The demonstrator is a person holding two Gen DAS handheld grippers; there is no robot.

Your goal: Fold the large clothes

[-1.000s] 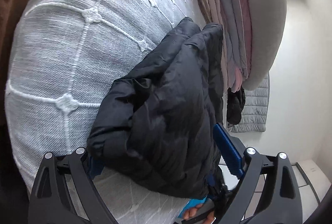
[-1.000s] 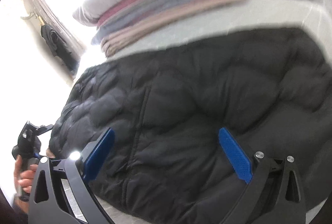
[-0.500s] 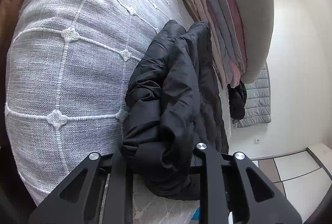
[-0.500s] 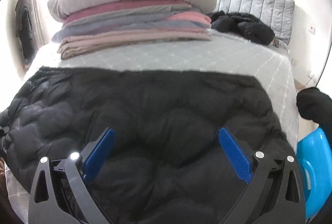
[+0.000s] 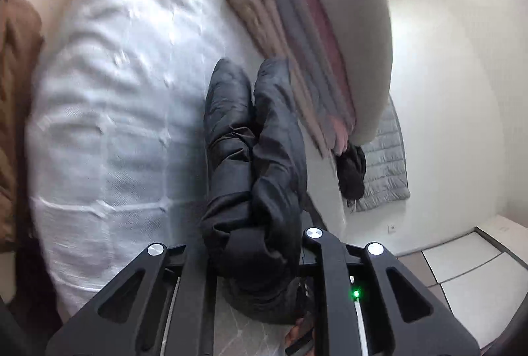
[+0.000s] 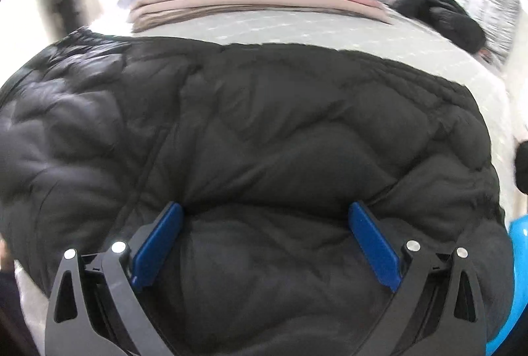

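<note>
Fabric of the black puffer jacket point(image 5: 260, 177) is bunched and clamped in my left gripper point(image 5: 254, 243), the jacket lying on the grey quilted bedspread point(image 5: 115, 111) beside a stack of folded clothes point(image 5: 316, 52). My right gripper point(image 6: 264, 217) is spread wide, blue pads point(image 6: 158, 240) pressed onto the jacket's quilted top.

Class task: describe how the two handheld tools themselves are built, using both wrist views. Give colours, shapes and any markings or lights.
Both tools have matte black frames with triangular cut-outs and round silver pivot screws. The right tool carries flat, bright blue finger pads. On the left tool no blue pads show; its black arms end at silver screws, and a small green light glows on its right side. No cables or sleeves are visible.
</note>
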